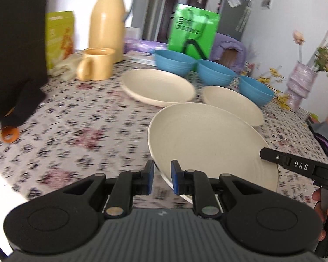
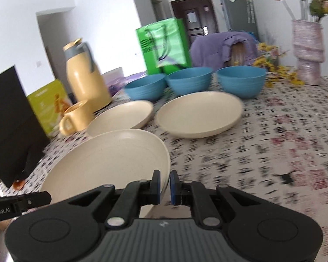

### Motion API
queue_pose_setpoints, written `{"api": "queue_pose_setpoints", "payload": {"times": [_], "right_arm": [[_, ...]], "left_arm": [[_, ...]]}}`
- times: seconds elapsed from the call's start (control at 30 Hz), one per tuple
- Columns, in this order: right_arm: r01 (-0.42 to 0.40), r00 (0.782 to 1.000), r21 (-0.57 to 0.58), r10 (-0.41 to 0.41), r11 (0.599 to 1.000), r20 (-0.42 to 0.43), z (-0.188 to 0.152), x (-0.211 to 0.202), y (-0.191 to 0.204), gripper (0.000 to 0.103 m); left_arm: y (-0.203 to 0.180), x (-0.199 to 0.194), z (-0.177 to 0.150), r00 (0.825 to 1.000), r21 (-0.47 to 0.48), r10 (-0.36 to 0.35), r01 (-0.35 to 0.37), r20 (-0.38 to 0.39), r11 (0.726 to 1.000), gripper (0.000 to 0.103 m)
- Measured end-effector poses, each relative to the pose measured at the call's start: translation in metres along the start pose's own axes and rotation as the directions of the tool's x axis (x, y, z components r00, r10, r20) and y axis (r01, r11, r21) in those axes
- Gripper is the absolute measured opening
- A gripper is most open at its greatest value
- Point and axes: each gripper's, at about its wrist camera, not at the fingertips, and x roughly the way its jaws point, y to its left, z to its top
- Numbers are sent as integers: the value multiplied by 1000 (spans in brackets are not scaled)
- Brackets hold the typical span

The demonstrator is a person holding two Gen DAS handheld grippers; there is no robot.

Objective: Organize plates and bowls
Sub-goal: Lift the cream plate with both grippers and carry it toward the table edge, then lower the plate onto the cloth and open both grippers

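Observation:
A cream plate [image 1: 207, 144] [image 2: 111, 159] is held by both grippers at opposite rims, slightly tilted over the floral tablecloth. My left gripper [image 1: 162, 170] is shut on its left rim, and my right gripper [image 2: 164, 181] is shut on its right rim. The right gripper's finger [image 1: 295, 166] reaches the plate's far edge in the left wrist view. Two more cream plates [image 1: 157, 87] [image 1: 231, 103] lie on the table beyond it. Behind them stand three blue bowls [image 1: 175, 62] [image 1: 216, 73] [image 1: 255, 90] in a row, apart from one another.
A yellow thermos [image 1: 107, 21] and a yellow mug [image 1: 96, 66] stand at the back left, beside a yellow-green box [image 1: 59, 35]. A green bag [image 1: 192, 30] rises behind the bowls. A flower vase [image 2: 308, 50] stands at the back right. A black object [image 2: 13, 120] blocks the left.

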Motion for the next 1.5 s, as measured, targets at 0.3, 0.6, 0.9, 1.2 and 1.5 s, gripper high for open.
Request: {"api": "queue_pose_setpoints", "payload": {"times": [0.3,0.6,0.9,1.2,1.5], "right_arm": [[-50,998,-63,47,997,-41,-5,30,55,10],[-55,996,-86,48,995,-76,-8,53,74,10],[-45,996,-105,36,993,-86,-14,64,81,11],[-53,996,-120,44,991,-80,-18,65,85,16],[-32,999,-135,29,990,-18,-16,52,82,53]], "left_arm": [[55,0,1,998,-75,64,-63,13,995,17],[78,12,2,997,-102,74,-72,13,992,17],[86,22,0,997,-108,71,-71,-5,992,17],[89,24,-2,997,-116,79,-79,-12,990,21],[99,6,5,989,-124,140,-135,36,983,45]]}}
